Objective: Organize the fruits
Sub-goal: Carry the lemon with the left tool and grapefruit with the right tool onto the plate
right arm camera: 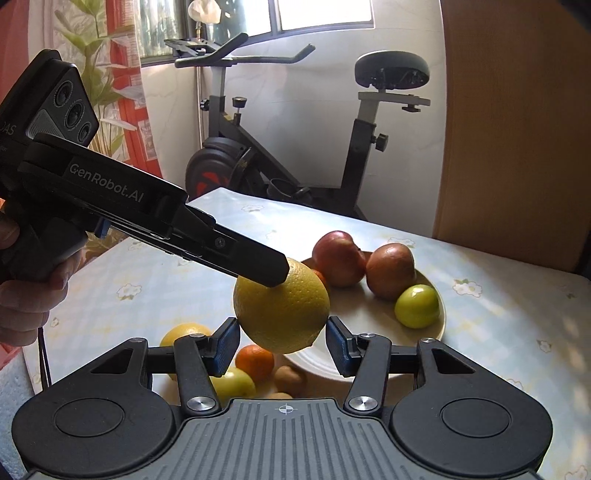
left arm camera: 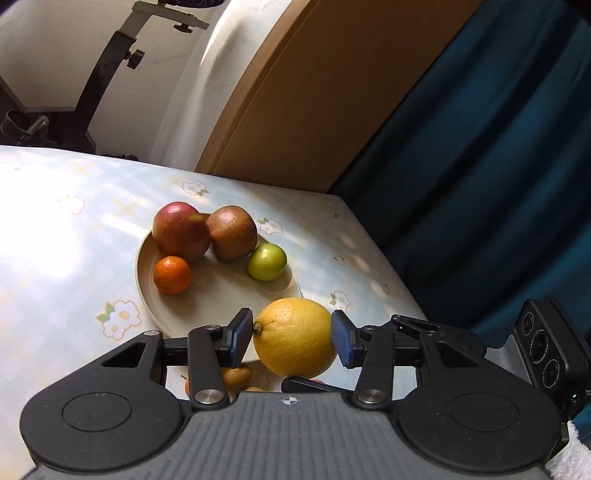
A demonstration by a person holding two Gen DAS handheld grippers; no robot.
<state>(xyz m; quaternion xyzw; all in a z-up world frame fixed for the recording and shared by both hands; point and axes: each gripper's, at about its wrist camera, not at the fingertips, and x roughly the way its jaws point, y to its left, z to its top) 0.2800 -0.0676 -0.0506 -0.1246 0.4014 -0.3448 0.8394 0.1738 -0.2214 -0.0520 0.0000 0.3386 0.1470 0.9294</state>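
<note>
Yellow, dimpled round citrus fruit (left arm camera: 295, 338) is sitting low in the frame's centre, clamped between the blue pads of the black left gripper (left arm camera: 291, 341), above the near rim of the beige round plate (left arm camera: 221, 295). In the right wrist view, the right gripper (right arm camera: 282, 345) is standing part open around the same fruit, its pads apparently not pressing

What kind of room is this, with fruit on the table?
Probably a room in someone's home. An exercise bike stands by a window with patterned curtains, and a plate of fruit sits on a table covered with a flowered cloth.
</note>
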